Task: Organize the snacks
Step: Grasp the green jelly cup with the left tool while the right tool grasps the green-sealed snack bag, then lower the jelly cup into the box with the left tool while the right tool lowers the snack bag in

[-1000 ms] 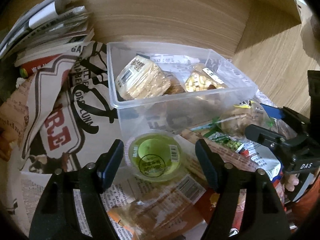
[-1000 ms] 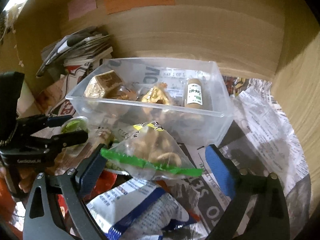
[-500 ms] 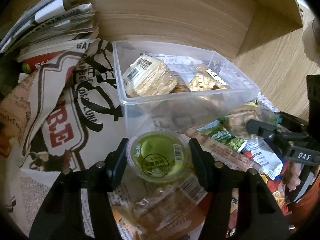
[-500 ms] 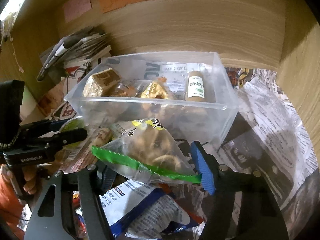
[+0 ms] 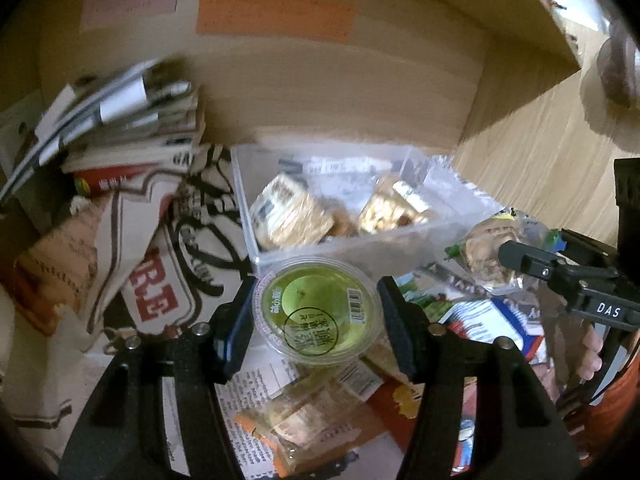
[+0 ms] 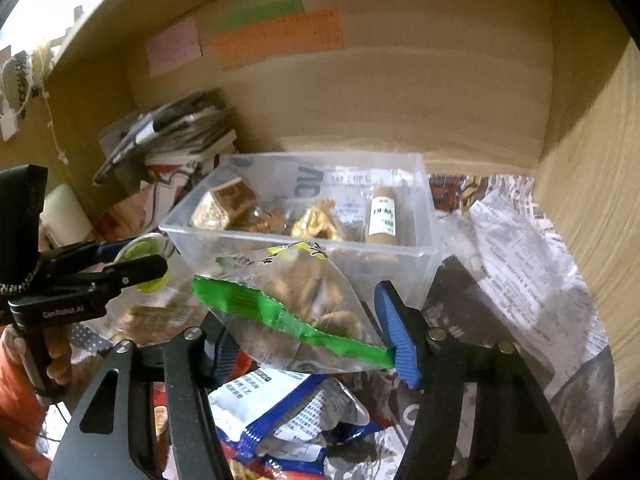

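Green jelly cup (image 5: 316, 314) now lifted, left gripper (image 5: 316, 320) clamped; right gripper (image 6: 308, 340) clamping snack bag (image 6: 296, 304).

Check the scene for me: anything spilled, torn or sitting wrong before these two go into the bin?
Nothing spilled or torn shows. The left tool holds the green jelly cup level, lid sealed. The right tool pinches the clear snack bag by its green strip, so it hangs tilted. The clear bin sits upright.

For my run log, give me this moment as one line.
left gripper: shut on green jelly cup | right gripper: shut on green-sealed snack bag | clear plastic bin: holds snacks | both items outside bin
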